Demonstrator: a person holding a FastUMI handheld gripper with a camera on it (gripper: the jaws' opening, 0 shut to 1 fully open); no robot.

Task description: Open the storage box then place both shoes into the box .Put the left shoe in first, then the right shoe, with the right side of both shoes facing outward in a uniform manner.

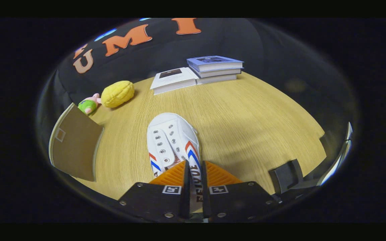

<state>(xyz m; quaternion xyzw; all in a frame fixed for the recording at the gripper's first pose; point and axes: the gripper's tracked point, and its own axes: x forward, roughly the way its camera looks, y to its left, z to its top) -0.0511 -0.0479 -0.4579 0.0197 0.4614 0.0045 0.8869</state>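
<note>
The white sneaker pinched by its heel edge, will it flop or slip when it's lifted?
The white sneaker looks like soft canvas, so it is probably light. The gripper is shut on a thin strip of its rear edge, so the toe may well sag or swing. With no laces in the eyelets, the upper could fold rather than hold stiff.

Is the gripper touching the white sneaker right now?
Touching. In the gripper view, both fingers are closed on the white sneaker's heel edge, pinched between them with no gap on either side.
</note>
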